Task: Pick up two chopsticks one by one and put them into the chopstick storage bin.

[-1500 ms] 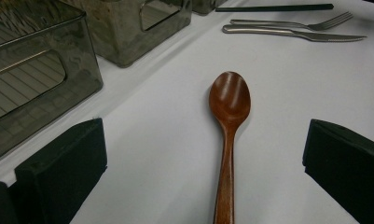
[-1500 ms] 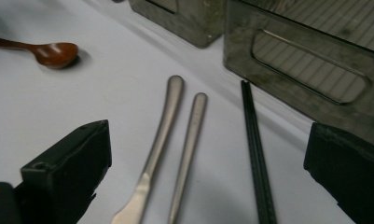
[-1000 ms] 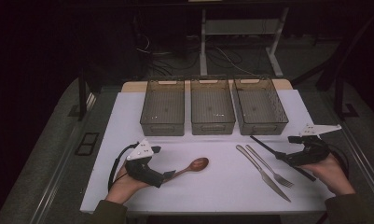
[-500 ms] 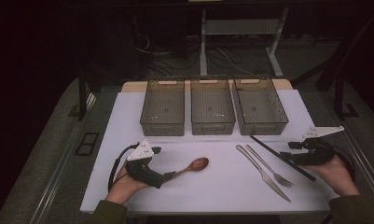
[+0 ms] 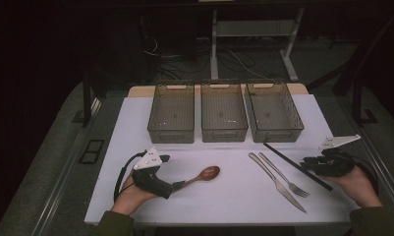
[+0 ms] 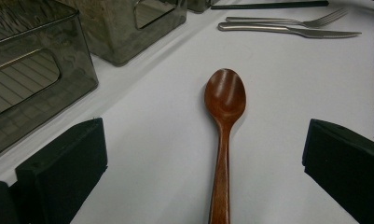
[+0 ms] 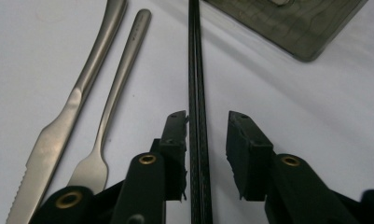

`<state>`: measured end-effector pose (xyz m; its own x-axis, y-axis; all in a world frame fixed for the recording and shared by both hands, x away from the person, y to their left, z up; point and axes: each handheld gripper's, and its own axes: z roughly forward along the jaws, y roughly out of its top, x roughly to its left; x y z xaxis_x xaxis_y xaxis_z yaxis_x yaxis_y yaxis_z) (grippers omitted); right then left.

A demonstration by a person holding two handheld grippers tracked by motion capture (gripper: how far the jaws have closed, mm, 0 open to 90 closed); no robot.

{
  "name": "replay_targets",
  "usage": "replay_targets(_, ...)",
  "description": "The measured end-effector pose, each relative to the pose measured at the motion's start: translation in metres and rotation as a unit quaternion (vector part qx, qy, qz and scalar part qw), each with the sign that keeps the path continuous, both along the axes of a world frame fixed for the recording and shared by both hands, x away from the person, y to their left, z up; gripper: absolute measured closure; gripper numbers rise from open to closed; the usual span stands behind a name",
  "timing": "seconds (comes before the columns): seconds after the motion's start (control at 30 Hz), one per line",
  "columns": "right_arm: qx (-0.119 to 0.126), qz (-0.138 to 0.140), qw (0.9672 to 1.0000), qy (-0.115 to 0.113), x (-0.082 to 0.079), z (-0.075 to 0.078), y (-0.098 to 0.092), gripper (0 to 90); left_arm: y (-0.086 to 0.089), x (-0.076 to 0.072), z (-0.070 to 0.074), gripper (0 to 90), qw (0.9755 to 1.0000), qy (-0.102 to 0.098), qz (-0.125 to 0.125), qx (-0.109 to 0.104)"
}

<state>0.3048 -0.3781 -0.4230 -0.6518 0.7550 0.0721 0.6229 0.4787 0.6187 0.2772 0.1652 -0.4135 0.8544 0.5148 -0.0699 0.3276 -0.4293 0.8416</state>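
The black chopsticks [image 7: 197,116] lie as a close pair on the white bench top, near its right edge, their long axis running from just in front of the right-hand bin [image 5: 274,110] down toward the near right corner. In the right gripper view they run straight up the middle, far tips toward that bin's corner. The right gripper [image 5: 316,164] lies low and nearly level over their near end, the person's right hand [image 5: 355,183] behind it with the forearm coming in from the near edge. Its jaws have just been closing and now stand narrow on either side of the chopsticks: one pad is at or just touching them, the other a small gap away, so they are not yet pinched.

Just to the left of the chopsticks lie a fork [image 5: 284,175] and a knife [image 5: 277,180], side by side and roughly parallel to them, handles toward the bins.

The wooden spoon [image 6: 224,126] lies near the middle of the bench toward its near edge, bowl up and pointing toward the bins, handle toward the left gripper [image 5: 177,186]. That gripper rests low on the bench, held by the left hand [image 5: 130,196], jaws spread wide on either side of the handle, not touching it.

Three dark clear bins stand in a row along the far edge: left bin [image 5: 171,114], middle bin [image 5: 223,113] and the right-hand one.
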Motion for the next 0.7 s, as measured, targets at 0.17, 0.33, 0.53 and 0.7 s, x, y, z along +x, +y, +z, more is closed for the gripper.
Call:
replay_targets(0.17,-0.006,0.001,1.0000,0.008,-0.0005,-0.0016,-0.0021,75.3,-0.0003,-0.0003,-0.0001,0.0,1.0000,0.001,-0.001,0.001)
replay_targets(0.33,-0.022,0.003,0.9996,0.016,-0.0009,-0.0047,-0.0032,78.3,-0.0002,-0.0003,-0.0002,0.0,1.0000,0.001,-0.001,0.000)
replay_targets(0.53,-0.026,0.005,0.9994,0.023,-0.0020,-0.0064,-0.0043,80.6,-0.0003,-0.0005,-0.0001,0.0,1.0000,0.001,-0.001,0.001)
replay_targets(0.7,-0.025,0.006,0.9993,0.028,-0.0023,-0.0071,-0.0046,81.5,-0.0001,-0.0004,0.0000,0.0,1.0000,0.001,-0.001,0.001)
